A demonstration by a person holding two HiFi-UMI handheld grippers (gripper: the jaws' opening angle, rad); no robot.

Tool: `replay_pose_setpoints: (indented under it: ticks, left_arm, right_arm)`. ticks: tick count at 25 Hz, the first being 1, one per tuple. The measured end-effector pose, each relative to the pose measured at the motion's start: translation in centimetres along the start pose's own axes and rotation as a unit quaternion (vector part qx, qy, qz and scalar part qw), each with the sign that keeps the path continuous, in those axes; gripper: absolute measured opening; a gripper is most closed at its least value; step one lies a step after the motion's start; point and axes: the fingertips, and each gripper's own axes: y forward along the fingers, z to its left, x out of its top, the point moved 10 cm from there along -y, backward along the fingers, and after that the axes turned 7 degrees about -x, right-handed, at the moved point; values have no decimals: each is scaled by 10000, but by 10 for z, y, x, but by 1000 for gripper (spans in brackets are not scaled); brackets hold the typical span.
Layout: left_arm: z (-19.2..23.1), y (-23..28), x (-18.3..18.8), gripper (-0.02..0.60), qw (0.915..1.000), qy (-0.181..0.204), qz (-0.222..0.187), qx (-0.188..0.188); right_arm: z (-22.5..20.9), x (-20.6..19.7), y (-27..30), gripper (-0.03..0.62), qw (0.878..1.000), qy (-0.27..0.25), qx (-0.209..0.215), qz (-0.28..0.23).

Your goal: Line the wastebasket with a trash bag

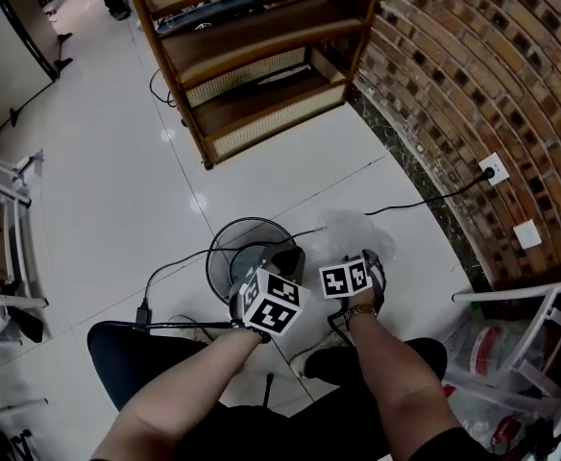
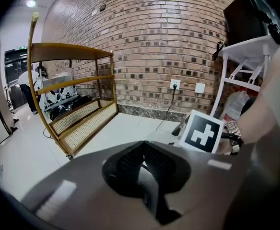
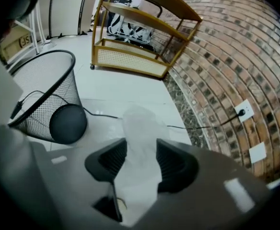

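The left gripper (image 2: 142,163) is held with its jaws closed tight together, and nothing is seen between them. Just to its right, the right gripper (image 3: 142,161) is pointed steeply down with its jaws partly apart. One crumpled, translucent trash bag (image 3: 139,123) is taken in between these jaws; its film reaches both pads, though no squeeze on it can be seen. The rest of the bag is spread on the white tiled floor (image 1: 146,181) just beyond the right gripper's tips, toward the floor's edge under the brick wall (image 1: 473,75). One black wire-mesh wastebasket (image 1: 231,248) is set on the floor just left of the bag and just ahead of the left gripper; its mesh is seen bare. The two grippers are held side by side, the bag being met by the right one only. A black cable (image 1: 415,203) is led from the bag's far side across the floor to one wall socket (image 1: 493,170), near which one blank white plate (image 1: 526,233) is fixed. Farther off, one wooden shelf unit (image 1: 261,56) is stood on the floor close to the wall's foot.
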Motion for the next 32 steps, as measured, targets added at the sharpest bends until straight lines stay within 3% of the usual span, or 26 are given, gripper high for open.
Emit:
replay_pose_setpoints:
  ticks: [3,7,32]
  left_arm:
    - [-1,0,0,2,10000,-4,0,-7]
    - [-2,-3,1,2,10000,-19,-22,-1]
    - [-14,-57,25,2,9987,73,-488,79]
  right_arm:
    - [-7,0,-1,85,9999,85,-129,11]
    - [-17,1,-9,4,9994,272,-233,-38]
    - [-99,41,-131,3,9926,672,-355,-948]
